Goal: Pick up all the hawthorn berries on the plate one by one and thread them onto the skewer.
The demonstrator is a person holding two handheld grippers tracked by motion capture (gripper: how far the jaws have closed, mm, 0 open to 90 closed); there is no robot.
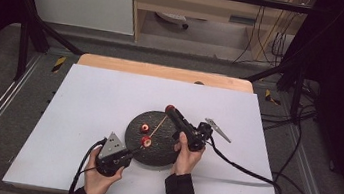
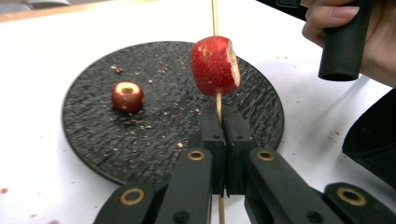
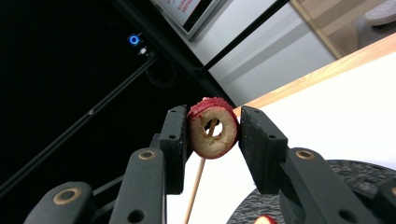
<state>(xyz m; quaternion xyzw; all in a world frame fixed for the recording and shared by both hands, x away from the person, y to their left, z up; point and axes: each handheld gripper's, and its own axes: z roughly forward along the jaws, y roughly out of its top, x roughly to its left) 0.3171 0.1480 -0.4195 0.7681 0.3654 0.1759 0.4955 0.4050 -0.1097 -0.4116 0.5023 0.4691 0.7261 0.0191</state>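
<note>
A thin wooden skewer (image 2: 218, 105) rises from my left gripper (image 2: 223, 112), whose jaws are shut on its lower end. A cored red fruit piece (image 2: 215, 65) is threaded on it just above the jaws, over the black round plate (image 2: 93, 126). In the high view this gripper (image 1: 137, 149) sits at the plate's (image 1: 165, 152) near left edge. My right gripper (image 3: 213, 128) is shut on a ring-shaped red fruit slice (image 3: 213, 127), and the skewer (image 3: 196, 186) shows through its hole. It (image 1: 170, 110) is held up at the skewer's far end.
Another cored red piece (image 2: 127, 95) lies on the plate among crumbs, seen too in the high view (image 1: 144, 127). A white sheet (image 1: 88, 106) covers the table. A grey three-cornered plate (image 1: 217, 129) lies right of the plate, and cables (image 1: 246, 171) trail off to the right.
</note>
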